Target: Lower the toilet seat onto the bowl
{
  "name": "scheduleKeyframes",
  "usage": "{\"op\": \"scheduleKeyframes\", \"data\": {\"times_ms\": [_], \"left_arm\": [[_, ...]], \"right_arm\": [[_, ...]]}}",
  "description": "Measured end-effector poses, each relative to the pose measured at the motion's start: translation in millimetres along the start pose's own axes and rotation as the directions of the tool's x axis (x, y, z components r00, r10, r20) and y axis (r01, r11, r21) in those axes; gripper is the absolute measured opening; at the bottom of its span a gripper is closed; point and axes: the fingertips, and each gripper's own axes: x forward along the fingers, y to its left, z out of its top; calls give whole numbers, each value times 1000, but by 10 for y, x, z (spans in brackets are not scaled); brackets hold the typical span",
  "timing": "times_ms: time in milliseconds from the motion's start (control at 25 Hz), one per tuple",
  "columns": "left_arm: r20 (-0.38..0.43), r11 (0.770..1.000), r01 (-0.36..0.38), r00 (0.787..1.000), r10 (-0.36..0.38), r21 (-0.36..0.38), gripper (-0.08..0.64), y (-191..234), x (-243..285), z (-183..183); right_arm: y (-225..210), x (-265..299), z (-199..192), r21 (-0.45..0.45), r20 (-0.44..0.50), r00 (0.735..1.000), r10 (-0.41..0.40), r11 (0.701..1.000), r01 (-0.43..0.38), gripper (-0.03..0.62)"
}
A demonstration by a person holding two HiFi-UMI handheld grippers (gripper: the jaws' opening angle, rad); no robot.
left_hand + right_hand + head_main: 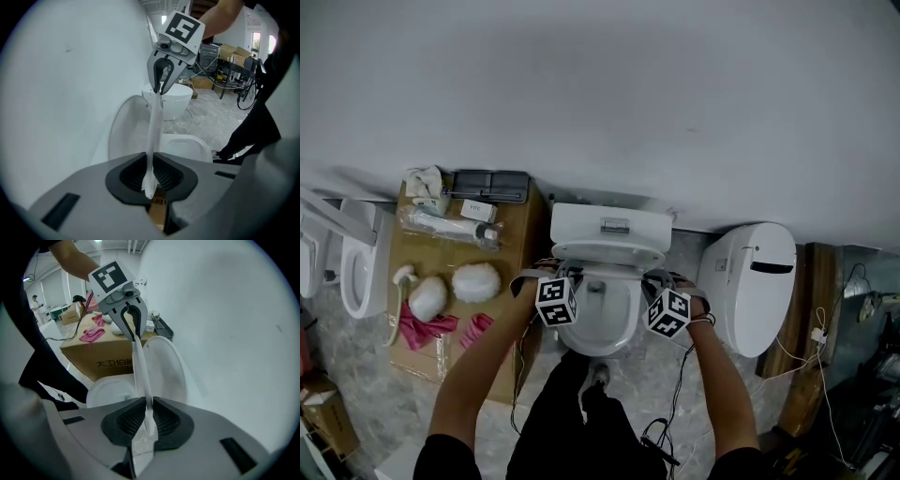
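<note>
Together, left gripper (150, 177) and right gripper (148, 420) clamp the raised toilet seat (154, 124).

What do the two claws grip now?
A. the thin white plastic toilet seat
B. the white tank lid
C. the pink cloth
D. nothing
A: the thin white plastic toilet seat is pinched edge-on in the left claw and in the right claw.

The only print that can be read is a row of dark Chinese characters on the side of the cardboard box (108, 364), beginning "大卫". A small white carton (478, 210) on top of that box carries print too small to read.
</note>
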Motion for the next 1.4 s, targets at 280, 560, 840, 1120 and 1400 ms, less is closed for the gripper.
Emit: {"op": "scheduleKeyframes", "data": {"times_ms": [280, 560, 840, 1120, 1400], "left_arm": [[-17, 999, 29, 999, -29, 39, 52, -411, -55, -61], [-22, 993, 107, 994, -106, 58, 69, -960, -51, -170], [-78, 982, 149, 987, -140, 118, 77, -1539, 24, -335], [-99, 990, 102, 991, -92, 98, 87, -1918, 128, -462], [-151, 993, 47, 988, -30, 110, 90, -2246, 215, -558]], "right_arm": [[419, -55, -88, -28, 6, 999, 49, 998, -49, 64], [965, -40, -217, -71, -2, 994, 111, 991, -111, 70], [1512, 31, -372, -80, -10, 986, 169, 982, -169, 80], [1941, 144, -517, -122, -8, 989, 148, 981, -147, 81], [2276, 285, -634, -137, 20, 990, 141, 981, -137, 88]]}}
